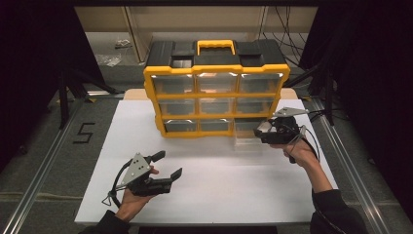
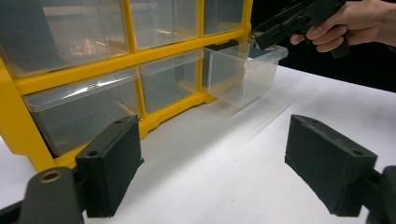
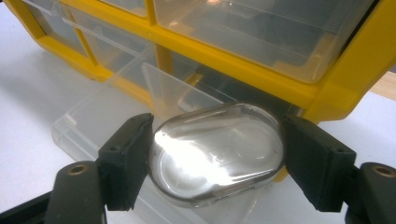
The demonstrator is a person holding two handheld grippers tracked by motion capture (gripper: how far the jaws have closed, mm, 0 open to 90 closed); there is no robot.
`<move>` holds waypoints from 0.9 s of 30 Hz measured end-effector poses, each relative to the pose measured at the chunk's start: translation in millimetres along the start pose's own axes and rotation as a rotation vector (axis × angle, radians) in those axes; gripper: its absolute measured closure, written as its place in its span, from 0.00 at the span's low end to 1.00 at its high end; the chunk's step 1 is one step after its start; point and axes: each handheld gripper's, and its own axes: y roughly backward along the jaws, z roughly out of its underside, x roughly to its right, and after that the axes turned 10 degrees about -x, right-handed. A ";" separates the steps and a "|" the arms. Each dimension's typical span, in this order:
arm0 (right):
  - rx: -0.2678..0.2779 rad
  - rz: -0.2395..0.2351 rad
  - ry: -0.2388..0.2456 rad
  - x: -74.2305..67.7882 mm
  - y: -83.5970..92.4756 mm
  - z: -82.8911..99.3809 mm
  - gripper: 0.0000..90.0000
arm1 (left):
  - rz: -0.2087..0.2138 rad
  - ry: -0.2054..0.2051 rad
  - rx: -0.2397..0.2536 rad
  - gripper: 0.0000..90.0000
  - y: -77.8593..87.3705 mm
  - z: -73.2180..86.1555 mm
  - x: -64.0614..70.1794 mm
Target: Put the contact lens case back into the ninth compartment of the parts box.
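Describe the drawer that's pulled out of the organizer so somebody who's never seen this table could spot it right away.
Start at the yellow and black organizer standing at the back of the white table. Go to its bottom row, right-hand end, where the clear drawer sticks out onto the table. The other drawers sit flush in their slots, and above this one the right gripper holds a shiny oval object.

My organiser cabinet (image 1: 216, 100) has a bright yellow frame around clear, colourless drawers, with a black top and a yellow handle (image 1: 215, 46). The pulled-out drawer (image 2: 243, 70) is see-through plastic. My right gripper (image 3: 212, 154) has matte black jaws around a clear, glossy oval case (image 3: 217, 151). My left gripper (image 1: 160, 168) is black with a grey plate. The table (image 1: 209, 190) is plain white.
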 end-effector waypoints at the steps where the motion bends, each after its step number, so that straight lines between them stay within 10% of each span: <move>1: 0.001 -0.002 0.004 -0.3 -0.3 0.0 0.31 | 0.000 0.000 0.000 0.20 -0.1 0.0 0.0; 27: 0.019 -0.019 0.013 -3.3 4.9 -2.6 0.32 | 0.000 -0.001 0.000 0.20 -0.2 0.0 0.3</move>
